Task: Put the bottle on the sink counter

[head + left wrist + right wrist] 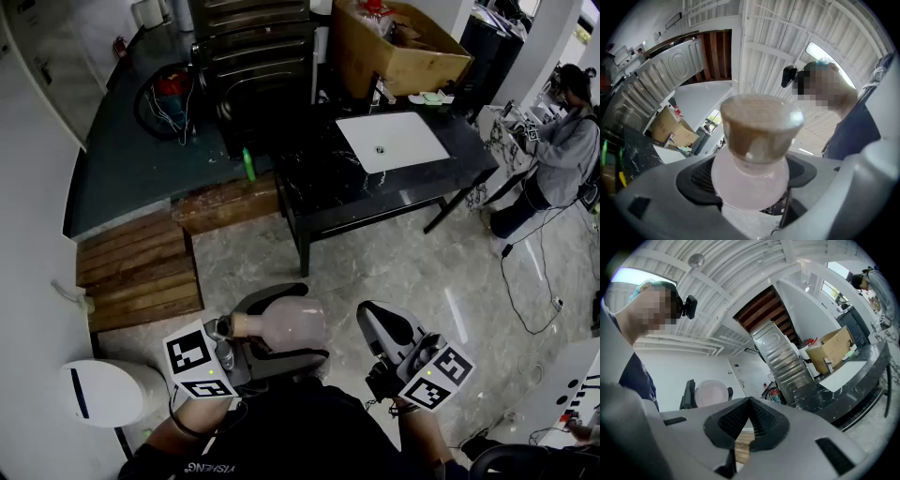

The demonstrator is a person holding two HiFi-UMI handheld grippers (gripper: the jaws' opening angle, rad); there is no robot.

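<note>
A pale pink bottle [291, 323] with a brown cap [246, 325] lies sideways in my left gripper [314, 322], low in the head view over the marble floor. In the left gripper view the bottle [757, 140] fills the centre, cap toward the camera, with both jaws pressed on its body at my left gripper [750, 187]. My right gripper [375, 319] hangs beside it, jaws together and empty. The right gripper view shows that gripper [749, 420] with pads touching, and the bottle's round base [711, 392] at the left. The black sink counter [319, 178] with its white sink [392, 141] stands ahead.
A cardboard box [398, 42] sits behind the sink and a metal cabinet [258, 56] stands left of it. A small green bottle [248, 164] stands by the counter's left end. Wooden pallets [141, 272] and a white bin [103, 392] are at left. A person [562, 150] works at right.
</note>
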